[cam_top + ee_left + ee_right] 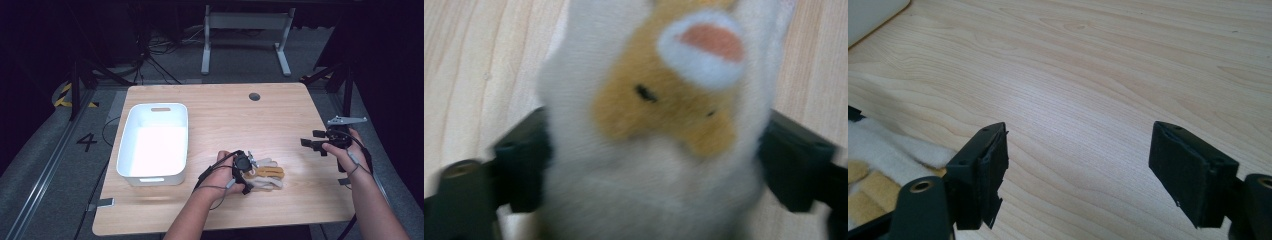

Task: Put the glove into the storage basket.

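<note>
The soft toy sits right between the left gripper's wide jaws, which touch its sides. It lies beside the white bin, stretched away from it. The right gripper waits open, farther off.

Your plush toy: soft fuzzy cloth, white pile with tan patches, pink stitched spot ringed in white.

Your table: pale wood-grain top, smooth, slight sheen.

Your bin near left edge: white plastic, smooth, glossy inside.

Your right gripper: matt black plastic, brass-coloured insert; grey metal-looking plate on top.
</note>
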### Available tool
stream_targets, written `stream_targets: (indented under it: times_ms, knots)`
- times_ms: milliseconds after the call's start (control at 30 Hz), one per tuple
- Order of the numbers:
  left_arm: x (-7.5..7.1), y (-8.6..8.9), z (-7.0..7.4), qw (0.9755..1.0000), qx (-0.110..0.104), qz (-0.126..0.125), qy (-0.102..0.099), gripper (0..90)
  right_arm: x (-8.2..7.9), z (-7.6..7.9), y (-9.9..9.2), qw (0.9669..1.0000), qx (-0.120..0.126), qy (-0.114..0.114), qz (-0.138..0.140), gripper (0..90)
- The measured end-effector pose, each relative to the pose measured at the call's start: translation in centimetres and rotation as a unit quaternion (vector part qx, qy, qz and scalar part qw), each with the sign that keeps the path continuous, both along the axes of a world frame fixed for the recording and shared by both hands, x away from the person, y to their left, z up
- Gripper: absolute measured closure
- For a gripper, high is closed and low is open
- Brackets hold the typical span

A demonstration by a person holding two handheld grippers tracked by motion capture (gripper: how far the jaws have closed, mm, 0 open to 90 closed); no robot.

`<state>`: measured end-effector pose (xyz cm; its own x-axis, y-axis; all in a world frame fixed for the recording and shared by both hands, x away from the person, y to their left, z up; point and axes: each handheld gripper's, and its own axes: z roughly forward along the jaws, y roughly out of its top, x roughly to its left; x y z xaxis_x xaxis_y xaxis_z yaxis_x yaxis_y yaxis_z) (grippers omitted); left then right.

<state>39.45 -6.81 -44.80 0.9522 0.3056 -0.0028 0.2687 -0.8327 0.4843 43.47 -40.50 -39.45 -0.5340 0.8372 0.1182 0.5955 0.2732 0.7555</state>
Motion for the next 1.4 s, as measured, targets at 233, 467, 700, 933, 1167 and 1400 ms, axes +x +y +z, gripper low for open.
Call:
stream_targets:
  times_ms: [233, 467, 700, 933, 1167, 1400]
  knots:
    - [-0.4, -0.7, 0.9, 0.9995, 0.024, 0.017, 0.012, 51.8, 0.0, 0.0, 0.1, 1.0, 0.002, 0.0, 0.002, 25.1]
    - [-1.0, -0.9, 1.0, 0.9988, 0.026, 0.037, 0.015, 67.1, 0.0, 0.0, 0.0, 1.0, 0.004, -0.001, 0.001, 25.4]
    - [-1.1, -0.4, 1.6, 0.9963, -0.009, 0.058, 0.063, 70.6, 0.2, 0.1, 0.0, 1.0, 0.009, -0.001, 0.0, 25.5]
    - [-1.6, 0.6, 4.0, 0.9929, -0.041, 0.086, 0.071, 70.5, 0.9, 0.2, 0.7, 0.9999, 0.011, -0.002, 0.007, 25.8]
    - [-1.9, 2.2, 6.4, 0.9906, -0.055, 0.109, 0.061, 70.4, 1.7, 0.1, 1.6, 0.9997, 0.015, -0.004, 0.017, 27.0]
    - [-1.7, 4.3, 8.7, 0.9836, -0.082, 0.148, 0.063, 70.3, 2.1, -0.3, 2.2, 0.9998, 0.009, 0.004, 0.018, 38.3]
